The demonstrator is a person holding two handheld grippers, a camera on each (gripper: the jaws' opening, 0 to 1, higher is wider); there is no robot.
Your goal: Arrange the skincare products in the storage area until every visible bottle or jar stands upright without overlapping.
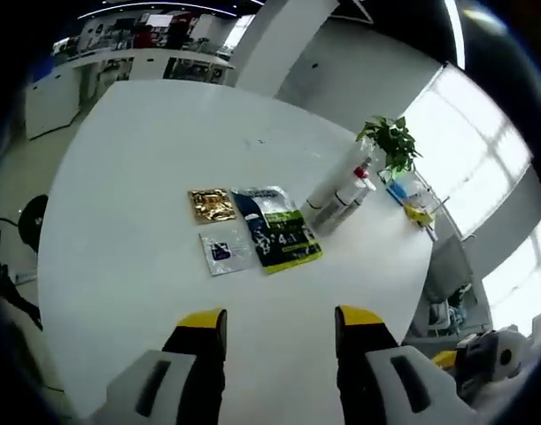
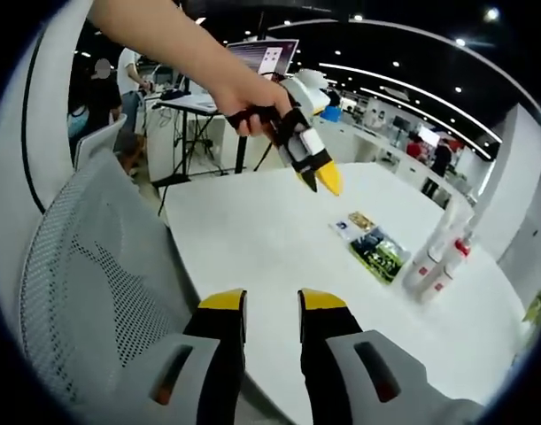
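We see counter: smooth white top, faint sheen. Gold sachet: shiny metallic foil, crinkled. Dark green pack: glossy printed film. Small pale sachet: slick plastic film. White bottles: smooth plastic, slight gloss; one with red plastic collar. Left gripper: grey matt plastic body, yellow tips on jaws look matt rubbery. Right gripper: same finish. Chair beside counter: perforated grey mesh back, matt.
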